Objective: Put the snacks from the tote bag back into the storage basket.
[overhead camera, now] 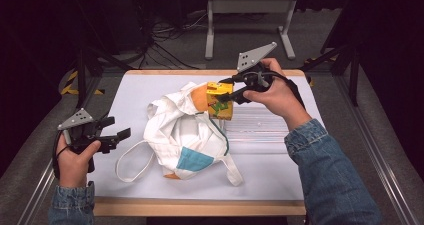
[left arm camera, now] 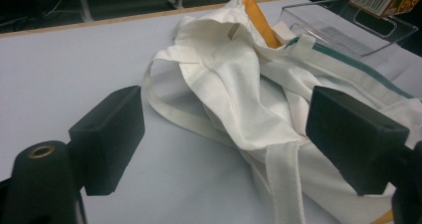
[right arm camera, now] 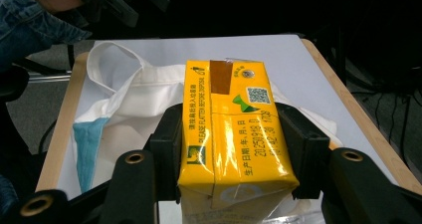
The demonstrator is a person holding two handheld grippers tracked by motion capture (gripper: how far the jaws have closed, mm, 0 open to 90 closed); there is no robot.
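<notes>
Already you had the yellow carton (overhead camera: 220,100) clamped in your right gripper (overhead camera: 231,96) above the white bag (overhead camera: 182,135), clear tray (overhead camera: 260,127) unfilled, while your left gripper (overhead camera: 116,137) waited open beside the bag on the desk (overhead camera: 130,92).

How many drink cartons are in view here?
1: a yellow carton clamped in the right gripper, held above the white cloth bag near the clear tray. The bag's folds may hide more.
</notes>
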